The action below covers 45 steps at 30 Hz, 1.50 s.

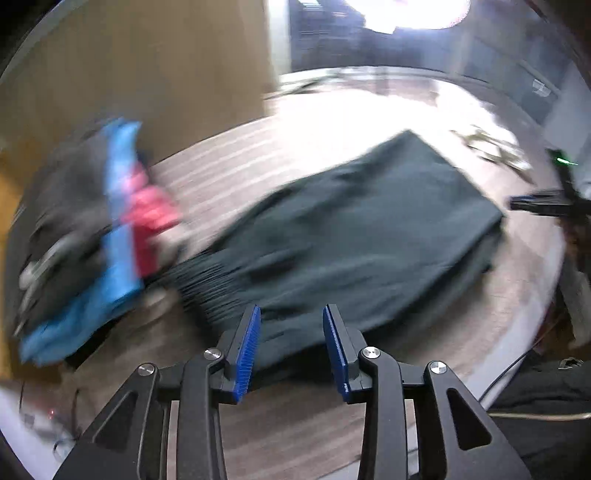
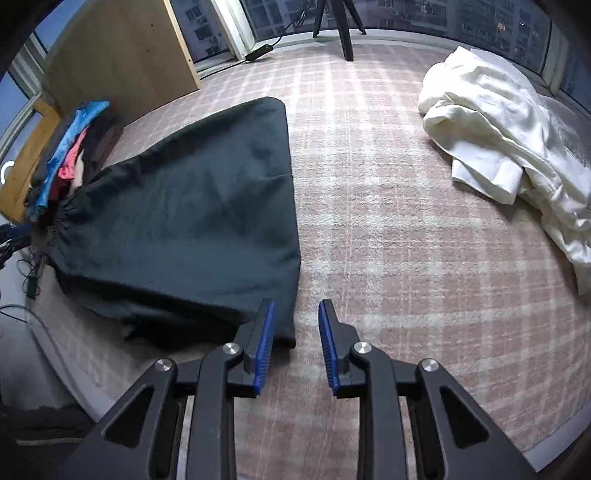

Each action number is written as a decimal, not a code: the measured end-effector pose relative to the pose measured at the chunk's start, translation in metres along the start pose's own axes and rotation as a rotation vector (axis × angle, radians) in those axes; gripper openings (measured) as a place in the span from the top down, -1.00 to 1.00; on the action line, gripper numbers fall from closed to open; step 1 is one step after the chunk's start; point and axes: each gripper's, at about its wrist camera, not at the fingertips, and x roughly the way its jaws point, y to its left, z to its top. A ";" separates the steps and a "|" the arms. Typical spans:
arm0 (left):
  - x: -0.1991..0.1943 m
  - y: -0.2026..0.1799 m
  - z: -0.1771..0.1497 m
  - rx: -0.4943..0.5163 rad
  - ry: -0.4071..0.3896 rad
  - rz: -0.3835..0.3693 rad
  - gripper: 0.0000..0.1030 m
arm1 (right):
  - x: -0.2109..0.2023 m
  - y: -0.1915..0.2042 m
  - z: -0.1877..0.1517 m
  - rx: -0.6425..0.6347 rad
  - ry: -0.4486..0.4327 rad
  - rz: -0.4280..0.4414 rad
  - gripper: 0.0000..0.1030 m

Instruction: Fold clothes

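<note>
A dark green folded garment (image 2: 192,206) with a gathered waistband lies flat on the pink checked rug (image 2: 388,229). In the blurred left wrist view the same garment (image 1: 362,229) fills the middle. My left gripper (image 1: 291,325) hovers over its near edge, jaws apart, nothing between the blue pads. My right gripper (image 2: 296,314) stands just past the garment's near right corner, over bare rug, jaws apart and holding nothing. The right gripper (image 1: 535,205) also shows at the right edge of the left wrist view.
A stack of folded clothes (image 2: 70,147) in blue, red and dark colours sits at the left by a wooden board (image 2: 122,62). A crumpled white garment (image 2: 506,133) lies at the right. Cables (image 2: 29,273) trail off the rug's left edge; a tripod (image 2: 343,26) stands by the window.
</note>
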 end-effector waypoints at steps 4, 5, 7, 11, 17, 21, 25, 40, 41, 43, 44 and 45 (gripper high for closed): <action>0.041 -0.064 0.036 0.113 0.002 -0.115 0.31 | 0.025 0.015 0.000 -0.050 0.053 0.054 0.53; 0.053 -0.071 0.041 0.118 0.020 -0.121 0.31 | 0.028 0.022 -0.004 -0.121 0.082 0.021 0.53; 0.076 -0.079 0.043 0.115 0.057 -0.091 0.33 | 0.027 0.031 -0.008 -0.229 0.133 -0.010 0.53; 0.113 -0.076 0.032 0.058 0.133 -0.055 0.36 | 0.000 0.018 0.024 -0.227 0.066 0.068 0.53; 0.103 -0.066 0.022 -0.077 0.092 -0.015 0.37 | 0.032 0.018 0.116 -0.236 -0.068 0.130 0.53; 0.077 -0.095 0.035 -0.109 -0.011 -0.075 0.37 | 0.079 0.042 0.152 -0.275 -0.023 0.147 0.53; 0.068 -0.150 0.027 -0.009 0.020 -0.145 0.35 | 0.109 0.055 0.159 -0.338 0.053 0.104 0.49; 0.069 -0.220 0.061 0.151 -0.066 -0.046 -0.04 | 0.093 -0.008 0.189 -0.146 0.023 0.314 0.11; 0.075 -0.229 0.067 0.187 -0.078 -0.032 -0.09 | 0.098 -0.008 0.189 -0.150 0.036 0.315 0.11; 0.088 -0.240 0.076 0.247 -0.085 -0.009 -0.09 | 0.111 -0.007 0.189 -0.179 0.066 0.294 0.11; 0.096 -0.245 0.080 0.273 -0.082 0.004 -0.09 | 0.114 -0.005 0.188 -0.196 0.070 0.290 0.11; 0.104 -0.249 0.083 0.297 -0.074 0.015 -0.10 | 0.111 -0.002 0.184 -0.220 0.042 0.287 0.11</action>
